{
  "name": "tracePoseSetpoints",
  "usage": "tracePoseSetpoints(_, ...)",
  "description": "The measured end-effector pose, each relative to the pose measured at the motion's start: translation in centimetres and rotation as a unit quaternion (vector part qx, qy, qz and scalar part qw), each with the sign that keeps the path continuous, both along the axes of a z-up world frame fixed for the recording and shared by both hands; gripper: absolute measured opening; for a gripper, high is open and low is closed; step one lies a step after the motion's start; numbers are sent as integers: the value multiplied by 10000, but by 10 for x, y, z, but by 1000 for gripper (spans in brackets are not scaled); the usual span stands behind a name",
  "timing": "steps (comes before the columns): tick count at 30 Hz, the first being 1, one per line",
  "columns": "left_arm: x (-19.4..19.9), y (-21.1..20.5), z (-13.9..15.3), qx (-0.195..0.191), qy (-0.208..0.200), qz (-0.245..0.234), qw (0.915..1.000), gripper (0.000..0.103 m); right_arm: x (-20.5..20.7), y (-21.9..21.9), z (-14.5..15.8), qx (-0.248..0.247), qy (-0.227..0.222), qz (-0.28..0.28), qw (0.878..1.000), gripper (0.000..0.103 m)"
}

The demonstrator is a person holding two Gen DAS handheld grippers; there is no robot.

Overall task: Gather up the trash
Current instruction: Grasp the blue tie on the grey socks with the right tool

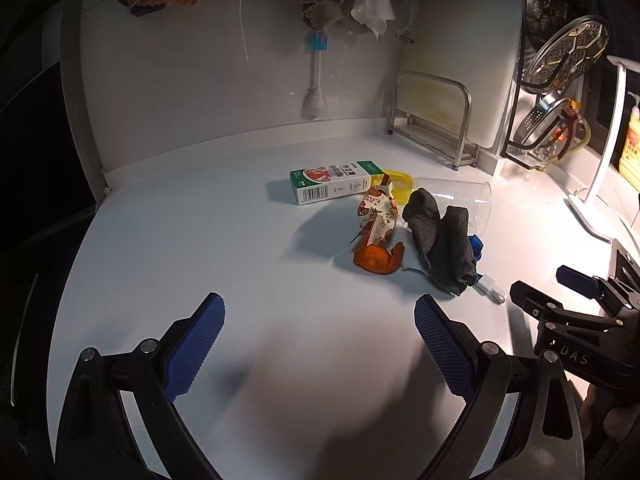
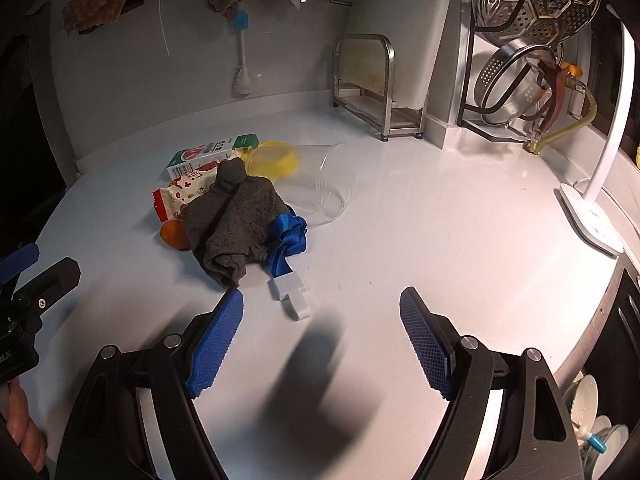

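A small heap of trash is seen on the white counter (image 1: 180, 240), and places are given from the grey cloth (image 2: 236, 220) crumpled in its middle. An orange peel (image 1: 374, 260) is pressed against the cloth's left side in the left wrist view, with a printed snack wrapper (image 1: 376, 216) lying just behind the peel. A green and white carton (image 1: 332, 184) is laid flat behind the wrapper, farther from the cloth. A yellow lid (image 2: 272, 160) is found behind the cloth, beside the carton, and a clear plastic cup (image 2: 324, 184) is tipped on its side to the cloth's right. A blue ribbon (image 2: 290, 236) is tucked under the cloth's right edge, and a white clip (image 2: 292, 294) is set just in front of it. The left gripper (image 1: 320, 336) is held released over bare counter in front of the heap, nothing between its fingers. The right gripper (image 2: 322, 332) is likewise spread wide and empty, its left pad near the cloth's front end and the clip.
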State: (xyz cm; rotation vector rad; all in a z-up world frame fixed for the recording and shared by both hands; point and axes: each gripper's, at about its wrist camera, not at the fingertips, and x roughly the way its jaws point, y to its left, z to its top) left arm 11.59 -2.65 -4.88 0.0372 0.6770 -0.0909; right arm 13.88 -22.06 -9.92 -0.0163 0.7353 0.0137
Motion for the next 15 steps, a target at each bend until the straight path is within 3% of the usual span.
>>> tracePoseSetpoints(7,14,-5,-5,-6,99,-15,10000,94,43,1,-9,-110,300,2,9995,77)
tracePoseSetpoints(15,22,-7,-9,-40,173,-27,9998,94,61,4,-13,-171,448,56,9988,77)
